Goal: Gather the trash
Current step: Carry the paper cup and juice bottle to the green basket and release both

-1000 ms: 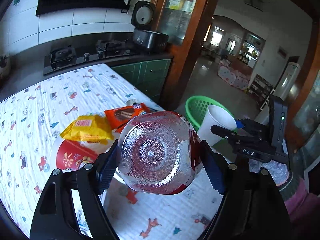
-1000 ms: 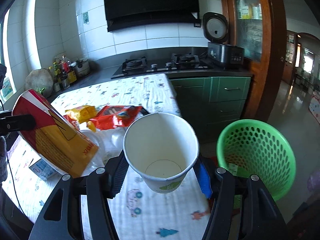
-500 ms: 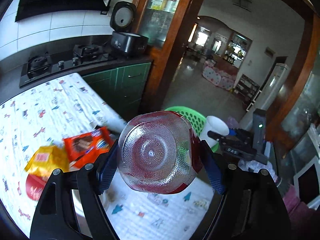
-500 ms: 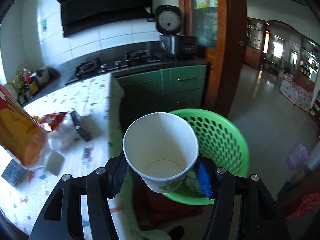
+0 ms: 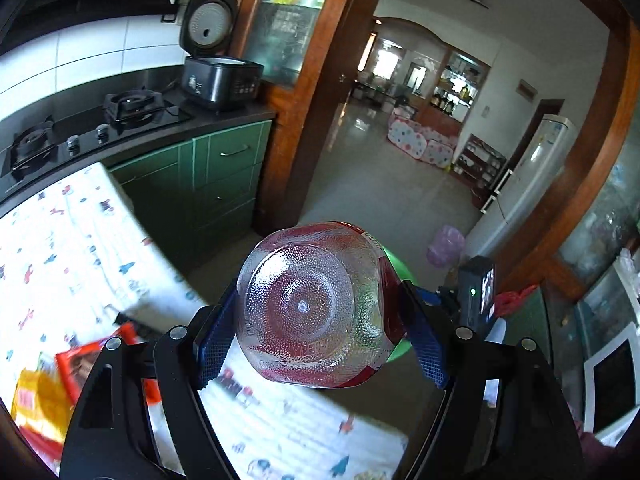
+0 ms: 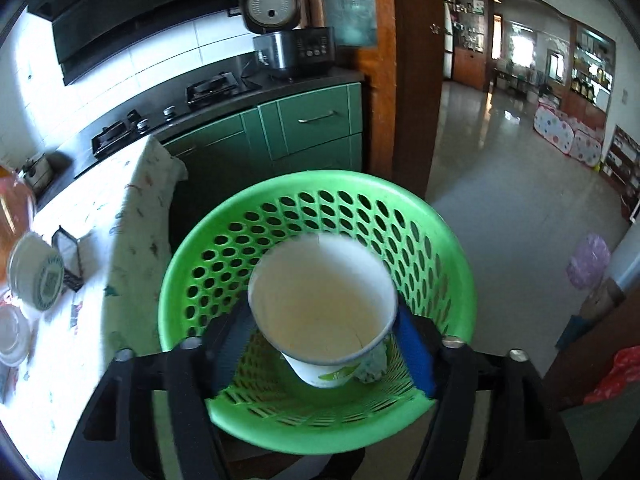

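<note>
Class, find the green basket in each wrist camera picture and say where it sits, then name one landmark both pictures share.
Left wrist view: only slivers of the green basket show, low and right of centre, behind the plastic bottle that the left gripper holds.
Right wrist view: the basket fills the lower centre, behind the paper cup in the right gripper.
Shared landmark: the black rice cooker on the counter.

The bottle (image 5: 316, 306) hides most of the green basket (image 5: 394, 270).
</note>
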Tool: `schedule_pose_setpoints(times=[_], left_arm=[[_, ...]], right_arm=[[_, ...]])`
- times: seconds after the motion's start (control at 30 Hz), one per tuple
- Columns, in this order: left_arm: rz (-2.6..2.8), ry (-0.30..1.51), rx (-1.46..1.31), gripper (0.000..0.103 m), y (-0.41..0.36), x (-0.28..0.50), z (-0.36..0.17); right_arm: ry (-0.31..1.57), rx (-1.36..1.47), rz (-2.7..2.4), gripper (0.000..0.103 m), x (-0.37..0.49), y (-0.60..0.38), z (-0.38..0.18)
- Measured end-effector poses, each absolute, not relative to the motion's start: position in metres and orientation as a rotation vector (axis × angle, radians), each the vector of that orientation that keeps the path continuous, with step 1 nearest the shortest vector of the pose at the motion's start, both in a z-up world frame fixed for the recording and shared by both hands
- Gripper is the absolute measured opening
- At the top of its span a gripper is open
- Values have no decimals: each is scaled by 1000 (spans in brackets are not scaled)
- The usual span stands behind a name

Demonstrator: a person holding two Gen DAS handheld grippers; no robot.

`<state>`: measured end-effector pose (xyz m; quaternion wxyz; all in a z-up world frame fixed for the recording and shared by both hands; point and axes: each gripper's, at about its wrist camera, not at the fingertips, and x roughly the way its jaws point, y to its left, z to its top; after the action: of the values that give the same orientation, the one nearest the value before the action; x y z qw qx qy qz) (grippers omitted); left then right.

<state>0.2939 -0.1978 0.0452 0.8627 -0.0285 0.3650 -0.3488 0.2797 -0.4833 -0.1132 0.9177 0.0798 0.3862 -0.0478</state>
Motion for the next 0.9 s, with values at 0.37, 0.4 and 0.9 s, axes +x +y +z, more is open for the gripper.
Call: schedule_pose_setpoints(times=[0.37,0.4,0.9], left_arm=[[-724,843,-13,75,-266,331,13],[-722,851,-6,75,-271,333,9],[-663,1007,53,76,-348,366,-68]], right_arm=[[731,117,-137,72,247,-497,-102],[722,117,-137,72,242,-498,-100],[677,154,-162,73,191,-515,-93]])
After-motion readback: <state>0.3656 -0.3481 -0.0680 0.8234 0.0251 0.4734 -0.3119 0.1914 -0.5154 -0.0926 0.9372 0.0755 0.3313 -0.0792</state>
